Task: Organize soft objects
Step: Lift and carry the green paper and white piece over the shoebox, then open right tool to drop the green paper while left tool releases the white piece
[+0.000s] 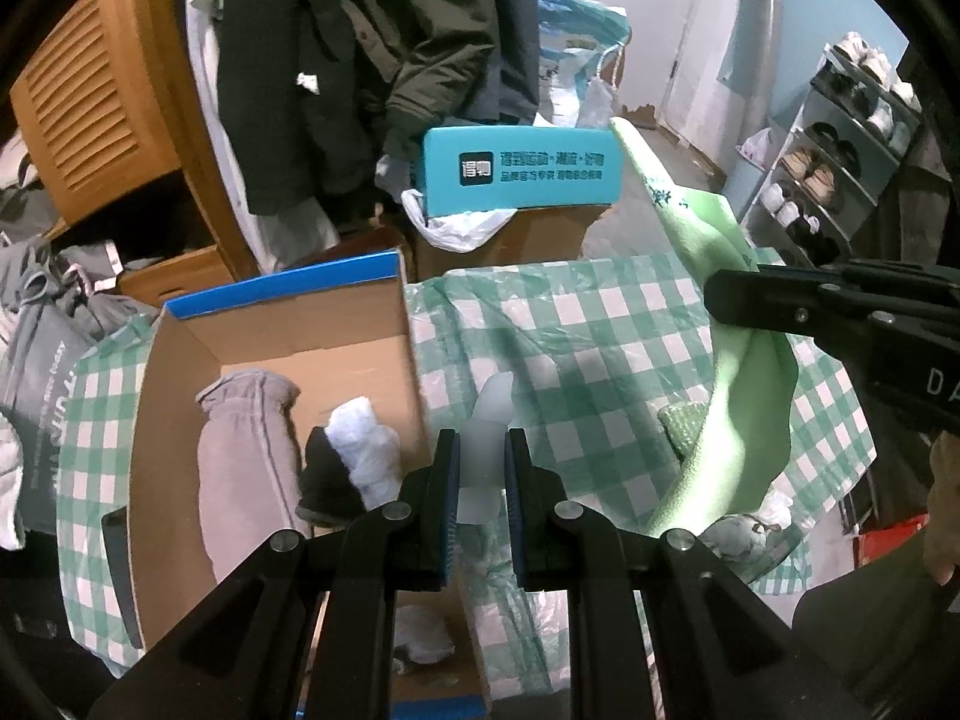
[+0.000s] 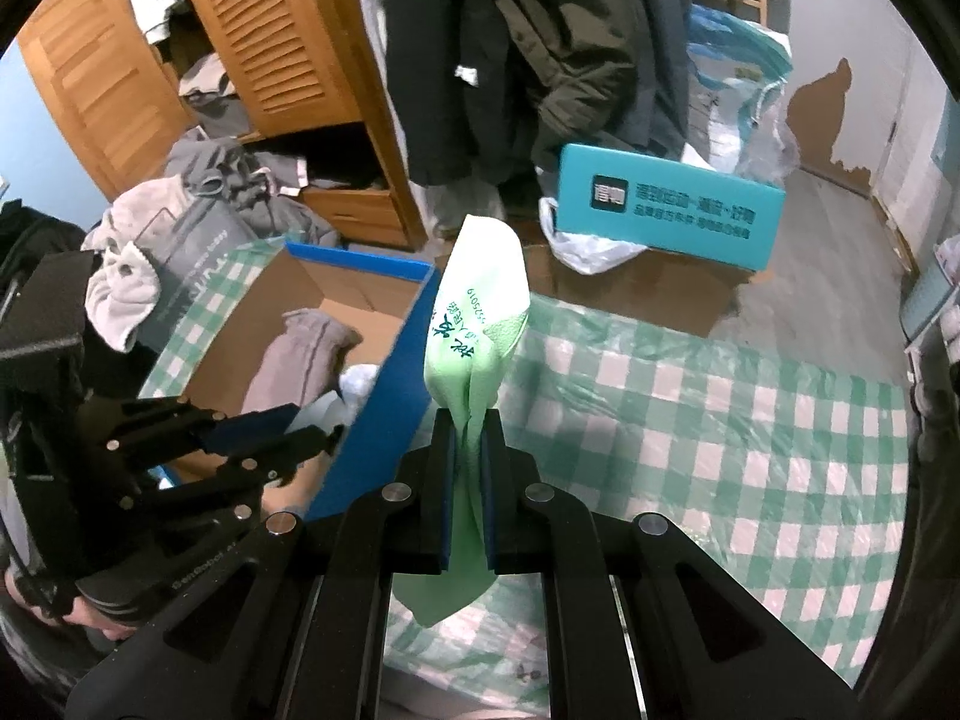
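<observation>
My left gripper (image 1: 482, 441) is shut on a pale white translucent soft piece (image 1: 489, 420), held over the right wall of an open cardboard box with a blue rim (image 1: 282, 291). The box holds a grey-pink rolled garment (image 1: 240, 450), a white bundle (image 1: 366, 444) and a black item (image 1: 327, 474). My right gripper (image 2: 467, 420) is shut on a light green cloth (image 2: 480, 306) with green print, lifted above the green-checked table cover (image 2: 690, 420); the cloth also shows in the left wrist view (image 1: 732, 360), hanging from the right gripper (image 1: 720, 297).
A teal box (image 1: 519, 171) lies on a cardboard carton behind the table. Dark coats (image 1: 372, 48) hang beyond. A wooden louvred wardrobe (image 2: 270, 60) and heaped grey clothes (image 2: 198, 204) are at the left. A shoe rack (image 1: 840, 168) stands at the right.
</observation>
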